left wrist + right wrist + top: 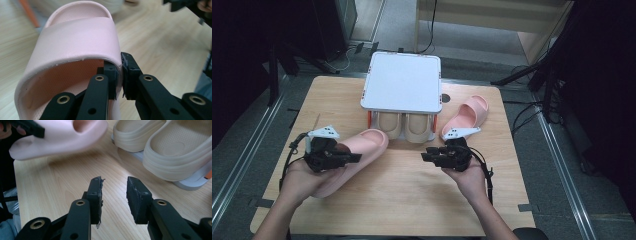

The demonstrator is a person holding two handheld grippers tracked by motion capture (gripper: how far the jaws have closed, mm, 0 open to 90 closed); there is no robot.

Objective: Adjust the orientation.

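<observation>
now left gripper (119, 75) jaws clenched on pink slipper (75, 37) strap edge, right gripper (113, 192) jaws released

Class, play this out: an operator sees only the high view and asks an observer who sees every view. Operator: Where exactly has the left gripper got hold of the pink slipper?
Observer: The left gripper pinches the edge of the pink slipper strap, one jaw inside and one outside.
Operator: Is the right gripper holding anything?
Observer: No. The right gripper is open, with bare table between its jaws.
Operator: What sits under the white rack's top?
Observer: Two beige slippers stand side by side on the lower shelf of the white rack, toes pointing out towards the person.
</observation>
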